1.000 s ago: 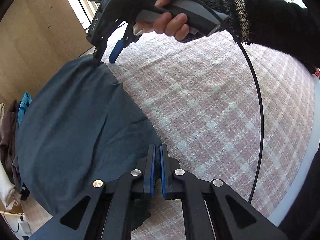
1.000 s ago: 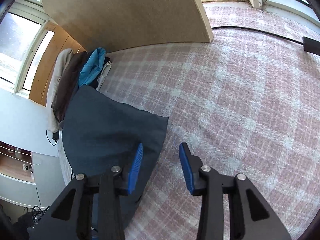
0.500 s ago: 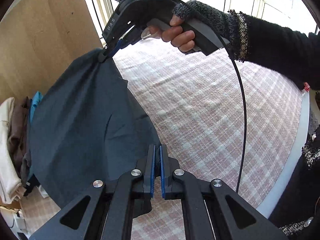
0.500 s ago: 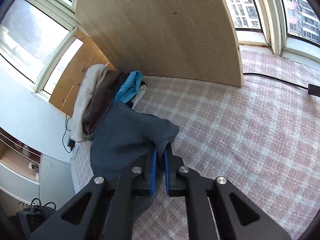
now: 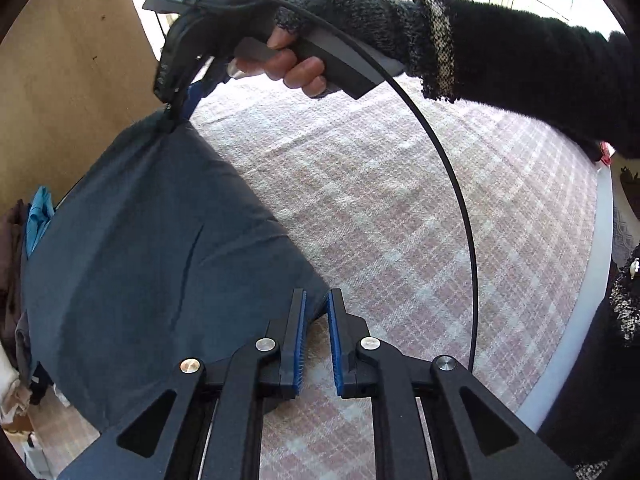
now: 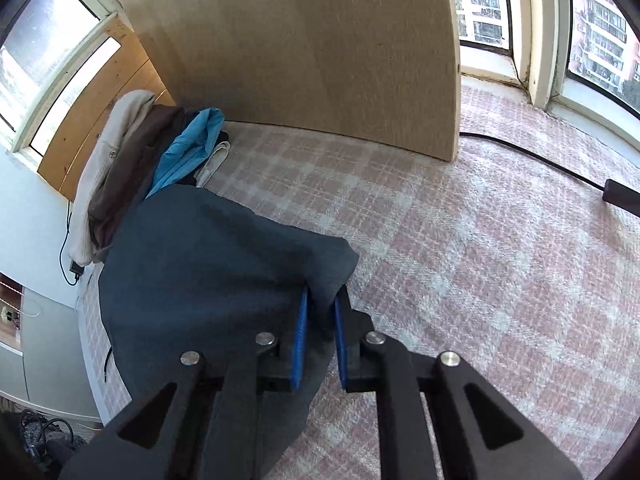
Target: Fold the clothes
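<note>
Pinching the dark garment edge, right gripper lifts beside open plaid bedspread; left gripper has parted slightly.

Strong daylight comes in through the windows behind the wooden board, and the glass is nearly white with glare. The plaid cover below the board is bright and sharp. Straight lines bend near the round black borders. The hand looks slightly blurred.

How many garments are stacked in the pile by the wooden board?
4 visible: a cream one outermost, a brown one, a blue one, and a pale piece beside it. More may be hidden beneath.
</note>
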`<act>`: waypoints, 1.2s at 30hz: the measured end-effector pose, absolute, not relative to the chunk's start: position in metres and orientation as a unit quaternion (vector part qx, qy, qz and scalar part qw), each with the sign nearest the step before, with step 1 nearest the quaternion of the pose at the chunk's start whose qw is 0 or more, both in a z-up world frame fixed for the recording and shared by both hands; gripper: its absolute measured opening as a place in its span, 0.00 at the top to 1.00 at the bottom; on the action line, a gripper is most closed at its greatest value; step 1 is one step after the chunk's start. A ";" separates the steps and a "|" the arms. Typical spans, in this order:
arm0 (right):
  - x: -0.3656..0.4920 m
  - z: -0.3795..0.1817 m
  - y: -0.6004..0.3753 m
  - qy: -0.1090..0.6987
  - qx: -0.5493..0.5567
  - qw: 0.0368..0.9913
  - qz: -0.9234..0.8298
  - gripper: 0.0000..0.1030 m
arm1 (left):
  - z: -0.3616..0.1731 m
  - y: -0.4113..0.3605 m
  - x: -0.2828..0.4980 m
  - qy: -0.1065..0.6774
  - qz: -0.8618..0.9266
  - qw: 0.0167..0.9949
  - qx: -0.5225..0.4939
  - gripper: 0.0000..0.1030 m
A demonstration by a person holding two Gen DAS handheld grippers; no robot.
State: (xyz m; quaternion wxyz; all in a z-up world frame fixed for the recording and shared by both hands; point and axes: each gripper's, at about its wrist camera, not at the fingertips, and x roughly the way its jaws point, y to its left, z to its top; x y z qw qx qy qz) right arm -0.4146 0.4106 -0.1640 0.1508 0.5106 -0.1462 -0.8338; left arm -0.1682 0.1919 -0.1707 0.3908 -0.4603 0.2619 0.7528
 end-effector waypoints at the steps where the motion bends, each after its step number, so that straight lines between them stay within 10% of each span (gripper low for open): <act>1: -0.414 -0.164 0.416 -0.151 0.508 0.147 -0.835 0.84 | -0.166 0.184 -0.169 0.254 0.760 0.382 -0.461 0.89; 4: -0.408 -0.161 0.433 -0.183 0.499 0.146 -0.835 0.66 | -0.155 0.144 -0.186 0.227 0.794 0.322 -0.462 0.87; 13: -0.416 -0.182 0.420 -0.184 0.520 0.133 -0.823 0.66 | -0.200 0.055 -0.297 0.165 0.849 0.122 -0.486 0.86; 36: -0.345 -0.185 0.389 -0.203 0.529 0.161 -0.808 0.42 | -0.192 0.003 -0.300 0.021 0.841 0.130 -0.525 0.63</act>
